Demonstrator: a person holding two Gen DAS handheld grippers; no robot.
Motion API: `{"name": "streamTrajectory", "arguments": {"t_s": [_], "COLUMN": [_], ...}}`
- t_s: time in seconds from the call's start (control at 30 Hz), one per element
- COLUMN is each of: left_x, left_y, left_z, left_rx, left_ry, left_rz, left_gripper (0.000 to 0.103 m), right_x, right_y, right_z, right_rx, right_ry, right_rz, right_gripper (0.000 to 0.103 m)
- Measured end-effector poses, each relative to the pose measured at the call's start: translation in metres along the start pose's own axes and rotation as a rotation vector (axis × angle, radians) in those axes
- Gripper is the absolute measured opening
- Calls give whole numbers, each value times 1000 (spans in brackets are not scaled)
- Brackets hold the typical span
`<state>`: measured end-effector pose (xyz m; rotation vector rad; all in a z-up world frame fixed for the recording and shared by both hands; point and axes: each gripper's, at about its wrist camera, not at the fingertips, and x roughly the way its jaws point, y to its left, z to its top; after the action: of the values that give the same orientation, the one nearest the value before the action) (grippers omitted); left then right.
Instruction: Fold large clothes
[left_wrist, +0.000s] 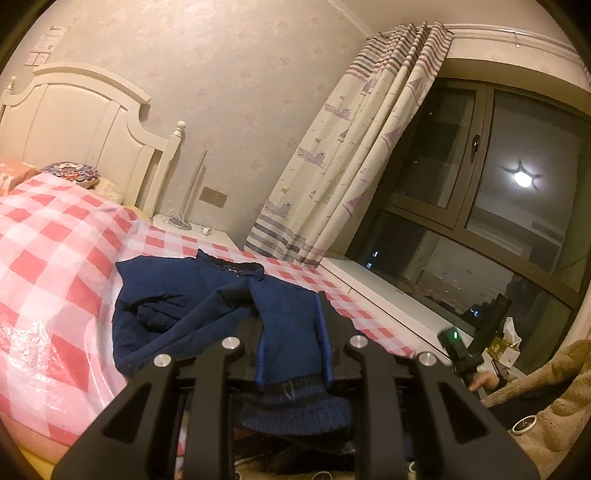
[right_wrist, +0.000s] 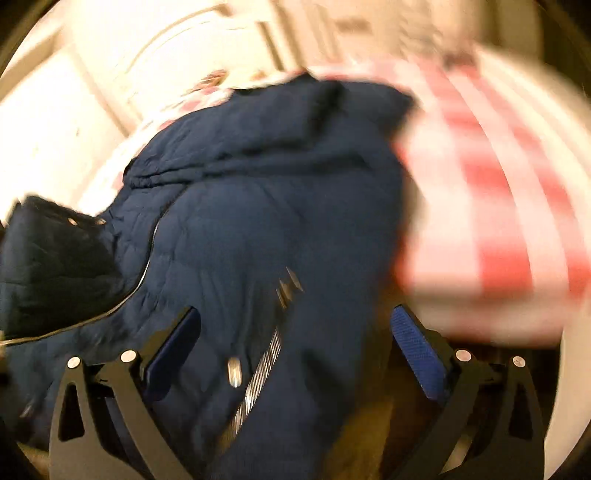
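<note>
Left wrist view: left gripper (left_wrist: 291, 354) pinches the padded navy-blue jacket's (left_wrist: 192, 306) hem; right gripper (right_wrist: 295, 354) spread wide above it, zipper (right_wrist: 258, 365) at six o'clock — regrasp next, likely.

Left gripper (left_wrist: 291, 332) nearly closed, pinching fabric; right gripper (right_wrist: 295, 343) spread wide, angled downward, gripping nothing

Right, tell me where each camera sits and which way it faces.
Left wrist: rides the left tongs, facing level across the bed toward the window; they pinch the jacket hem; the right hand shows.
Right wrist: rides the right tongs, open, angled down over the jacket.
Shared: jacket, checked bed.
</note>
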<state>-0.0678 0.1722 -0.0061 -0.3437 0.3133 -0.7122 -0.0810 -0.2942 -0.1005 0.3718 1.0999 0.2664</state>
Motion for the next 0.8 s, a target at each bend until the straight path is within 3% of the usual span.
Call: {"name": "streamTrajectory", "arguments": {"t_s": [0.1,0.17,0.2,0.23,0.3,0.4,0.5,0.6,0.67,0.7,0.73,0.8], "left_x": [3,4,4,3,3,17,57,113,162,196,219,261], "left_y": [-1,-5,-6,-7,-6,4,21,64,106,133,152,194], "left_z": [2,3,3,4,7,22,54,90,109,114,114,107], "left_rx": [1,15,26,31,22,-38,-61,-159,-237,-265,-279,-326], "left_ry": [-2,3,7,6,-3,-17,-19,-11,20,57,102,230], "left_rz": [-2,10,21,33,59,82,153,223,317,402,471,600], "left_gripper": [22,22,22,22,22,22,22,22,24,24,24,26], "right_x": [19,47,55,55,37,-8,-40,-44,-15,8,39,98], "right_y": [-23,-29,-25,-20,-3,20,26,26,17,17,7,-20], "right_z": [-28,-46,-53,-53,-47,-21,34,118,181,210,244,279], "right_rx": [97,164,167,153,68,-43,-64,-27,56,82,128,289], "right_ry": [71,146,152,122,6,-169,-276,-331,-291,-257,-195,-102], "right_rz": [35,142,199,250,227,181,224,242,240,221,204,204], "right_gripper": [99,99,84,56,26,20,19,19,20,20,21,26]}}
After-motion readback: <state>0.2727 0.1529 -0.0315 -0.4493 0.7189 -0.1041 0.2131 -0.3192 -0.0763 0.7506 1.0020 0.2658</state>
